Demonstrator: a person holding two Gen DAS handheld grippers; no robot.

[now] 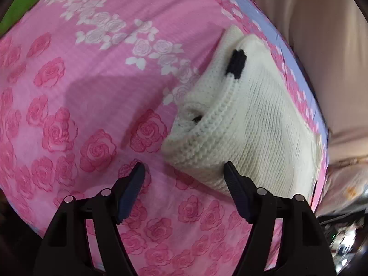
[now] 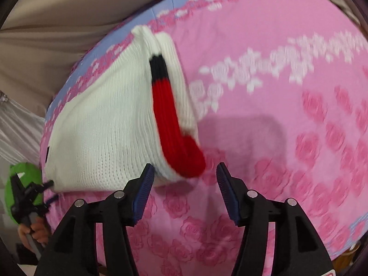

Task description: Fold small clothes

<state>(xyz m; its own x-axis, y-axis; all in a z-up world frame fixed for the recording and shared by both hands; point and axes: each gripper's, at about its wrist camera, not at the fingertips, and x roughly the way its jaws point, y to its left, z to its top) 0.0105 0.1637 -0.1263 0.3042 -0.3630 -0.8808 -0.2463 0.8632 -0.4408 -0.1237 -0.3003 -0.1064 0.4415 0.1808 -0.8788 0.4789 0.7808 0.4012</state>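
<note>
The fingers [image 1: 137,172] of the left gripper [image 1: 184,170] are standing wide apart with nothing between them, hovering just short of the near edge of the white knitted sweater [image 1: 241,126]. The right gripper [image 2: 184,172] is likewise gaping and gripping nothing, its left finger just beside the sweater's lower hem.

The sweater is lying already folded into a compact bundle on the bed [image 1: 69,92], near the edge with the blue border [image 1: 230,0], a red-and-black cuff [image 2: 170,115] sticking out along one side. Judging by this, a fold looks finished or nearly so. The next move probably calls for tucking in that cuff or pinching the near hem for one more fold.

Beige cloth [image 2: 57,11] is hanging beyond the bed edge. Nothing is blocking the grippers; the bulky knit may slip from a shallow pinch.
</note>
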